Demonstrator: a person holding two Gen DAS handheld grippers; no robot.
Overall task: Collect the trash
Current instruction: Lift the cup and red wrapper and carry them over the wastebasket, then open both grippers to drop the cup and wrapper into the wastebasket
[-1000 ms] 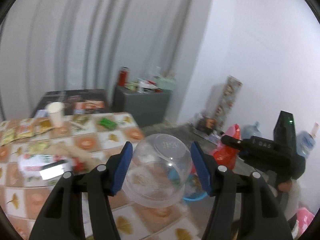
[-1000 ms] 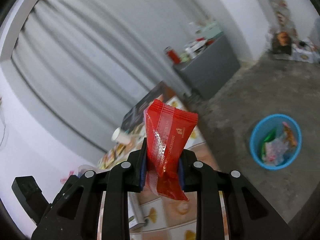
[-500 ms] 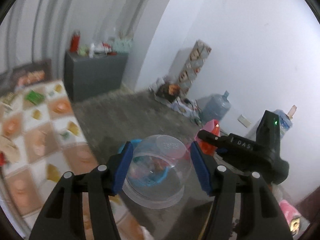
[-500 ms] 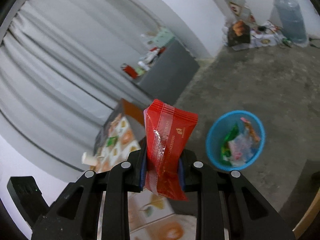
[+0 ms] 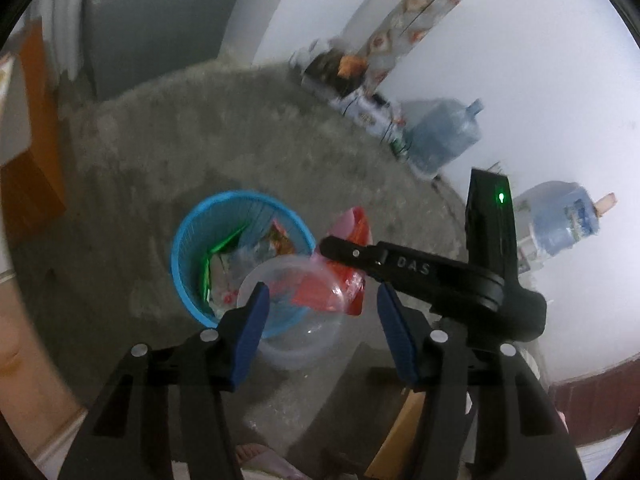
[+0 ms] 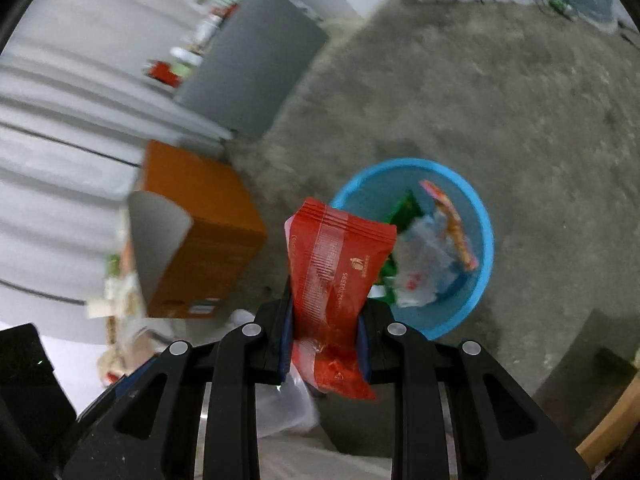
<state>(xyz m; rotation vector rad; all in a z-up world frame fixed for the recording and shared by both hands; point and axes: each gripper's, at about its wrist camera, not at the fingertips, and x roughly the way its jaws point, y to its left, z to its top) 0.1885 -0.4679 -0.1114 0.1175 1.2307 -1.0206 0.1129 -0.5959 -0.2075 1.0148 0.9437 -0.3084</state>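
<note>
My left gripper (image 5: 320,312) is shut on a clear plastic bowl (image 5: 298,312), held above the floor over the near rim of a blue trash basket (image 5: 188,236) that holds several wrappers. My right gripper (image 6: 324,320) is shut on a red snack wrapper (image 6: 336,276), held upright above and to the left of the same basket (image 6: 480,240). In the left wrist view the right gripper's arm reaches in from the right with the red wrapper (image 5: 352,280) showing behind the bowl.
An orange cardboard box (image 6: 208,224) stands left of the basket. A grey cabinet (image 6: 256,68) sits by the curtain. Water jugs (image 5: 440,136) and clutter line the white wall. Bare concrete floor surrounds the basket.
Both grippers swung away from the table and tilted down toward the floor. The blue basket now lies right below them, much closer. Each still holds its item.
</note>
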